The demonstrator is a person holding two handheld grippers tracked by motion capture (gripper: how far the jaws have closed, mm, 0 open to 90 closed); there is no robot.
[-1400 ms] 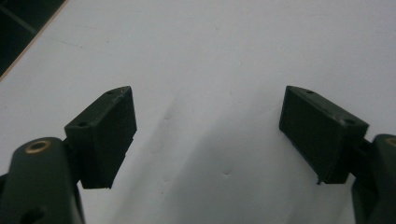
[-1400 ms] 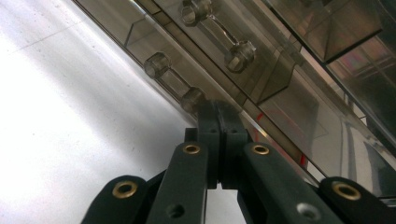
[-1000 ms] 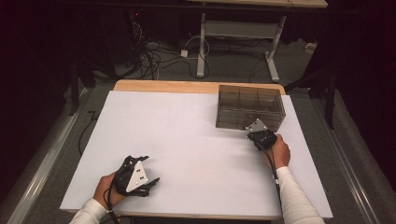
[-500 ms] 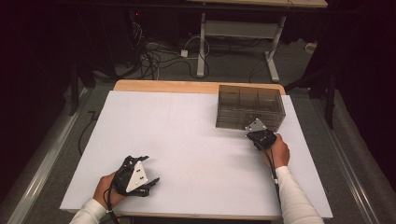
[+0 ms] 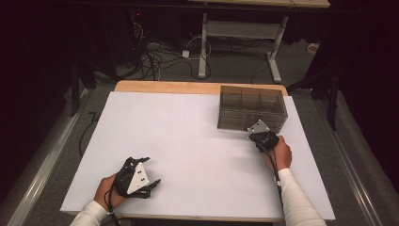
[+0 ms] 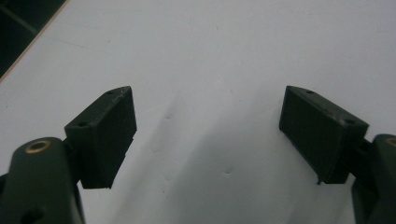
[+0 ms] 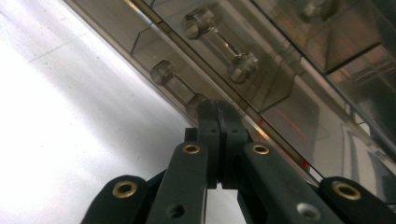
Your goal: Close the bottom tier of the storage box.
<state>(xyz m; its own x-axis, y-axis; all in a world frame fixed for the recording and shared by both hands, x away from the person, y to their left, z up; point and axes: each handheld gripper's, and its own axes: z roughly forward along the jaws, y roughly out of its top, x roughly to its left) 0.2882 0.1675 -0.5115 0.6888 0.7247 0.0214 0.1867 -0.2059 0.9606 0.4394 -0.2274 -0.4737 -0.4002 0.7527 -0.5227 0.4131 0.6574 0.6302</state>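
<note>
A smoky clear plastic drawer box [image 5: 251, 106] stands at the far right of the white table [image 5: 188, 136]. My right gripper [image 5: 259, 135] is at its near face, low down. In the right gripper view the box [image 7: 299, 93] is close up, with two clear bar handles, an upper one [image 7: 219, 42] and a lower one [image 7: 177, 86]. The right gripper [image 7: 218, 109] is shut, jaws pressed together, with its tips at the end of the lower handle. My left gripper [image 5: 149, 170] rests near the front left; in its own view it [image 6: 208, 126] is open over bare white table with nothing between the jaws.
The table's wooden back edge [image 5: 197, 87] lies just behind the box. Beyond the table are a dark floor with tangled cables [image 5: 150, 56] and the legs of another desk [image 5: 203, 47]. A rail [image 5: 42, 169] runs along the table's left side.
</note>
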